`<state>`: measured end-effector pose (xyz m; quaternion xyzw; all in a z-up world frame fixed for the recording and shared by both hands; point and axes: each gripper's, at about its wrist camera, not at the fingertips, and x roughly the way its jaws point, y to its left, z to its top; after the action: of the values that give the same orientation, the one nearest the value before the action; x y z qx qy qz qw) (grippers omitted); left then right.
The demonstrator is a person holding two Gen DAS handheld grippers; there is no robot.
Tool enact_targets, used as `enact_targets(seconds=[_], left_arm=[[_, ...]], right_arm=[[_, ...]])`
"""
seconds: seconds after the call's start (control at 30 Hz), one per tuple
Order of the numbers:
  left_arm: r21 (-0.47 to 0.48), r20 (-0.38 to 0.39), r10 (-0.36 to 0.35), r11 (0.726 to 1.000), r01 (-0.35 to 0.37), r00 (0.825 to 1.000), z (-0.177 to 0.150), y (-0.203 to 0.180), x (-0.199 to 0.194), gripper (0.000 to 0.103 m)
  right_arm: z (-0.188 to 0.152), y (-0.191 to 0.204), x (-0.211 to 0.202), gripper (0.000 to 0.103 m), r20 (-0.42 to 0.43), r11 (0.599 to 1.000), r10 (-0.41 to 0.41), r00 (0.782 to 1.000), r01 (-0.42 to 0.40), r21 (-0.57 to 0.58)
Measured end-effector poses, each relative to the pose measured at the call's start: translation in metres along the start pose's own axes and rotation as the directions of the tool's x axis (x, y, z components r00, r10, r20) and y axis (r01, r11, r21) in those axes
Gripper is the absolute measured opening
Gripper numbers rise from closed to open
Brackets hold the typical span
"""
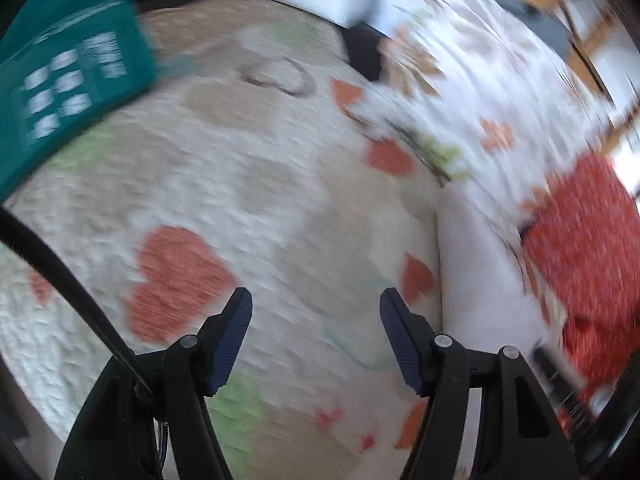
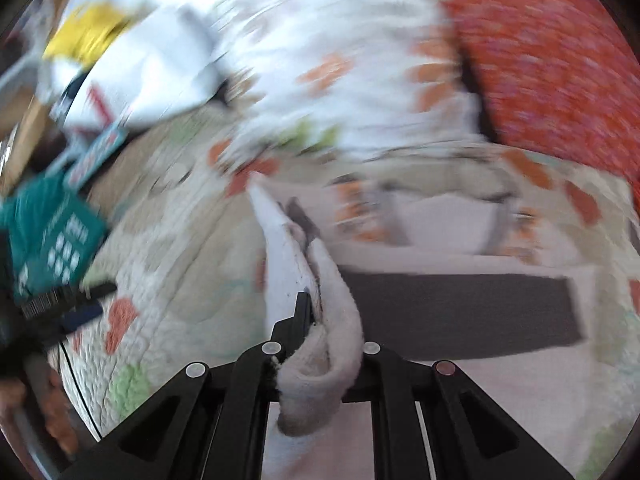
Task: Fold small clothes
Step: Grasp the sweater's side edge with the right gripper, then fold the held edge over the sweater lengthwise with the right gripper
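Right gripper [image 2: 316,320] clamped on a white fleecy garment [image 2: 320,360], red patterned cushion [image 2: 552,64] at two o'clock.

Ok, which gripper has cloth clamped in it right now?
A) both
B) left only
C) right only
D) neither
C: in the right wrist view the right gripper is closed on a fold of the white garment, while in the left wrist view the left gripper has its fingers spread apart with only the heart-print quilt beyond them.
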<state>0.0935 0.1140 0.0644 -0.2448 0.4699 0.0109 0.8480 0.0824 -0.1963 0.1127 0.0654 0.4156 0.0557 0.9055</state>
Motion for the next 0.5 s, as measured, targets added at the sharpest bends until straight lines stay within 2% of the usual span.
enact_targets(seconds=[0.13, 0.3, 0.4, 0.5], left_arm=[[0.091, -0.095, -0.088, 0.991, 0.097, 0.992, -0.026, -0.051, 0.018, 0.066], [0.227, -0.204, -0.145, 0.955, 0.191, 0.968, -0.070, -0.117, 0.039, 0.066], [0.272, -0.256, -0.171, 0.932, 0.241, 0.951, -0.093, -0.146, 0.048, 0.066], [0.291, -0.281, -0.179, 0.920, 0.261, 0.943, -0.107, -0.162, 0.057, 0.066]], right_arm=[[-0.007, -0.095, -0.035, 0.009, 0.015, 0.987, -0.070, 0.997, 0.067, 0.148], [-0.051, -0.181, -0.048, 0.009, -0.066, 0.947, -0.152, 0.986, 0.165, 0.275], [-0.072, -0.206, -0.043, 0.009, -0.107, 0.932, -0.158, 0.982, 0.184, 0.314], [-0.087, -0.211, -0.033, 0.009, -0.150, 0.928, -0.153, 0.977, 0.194, 0.318]])
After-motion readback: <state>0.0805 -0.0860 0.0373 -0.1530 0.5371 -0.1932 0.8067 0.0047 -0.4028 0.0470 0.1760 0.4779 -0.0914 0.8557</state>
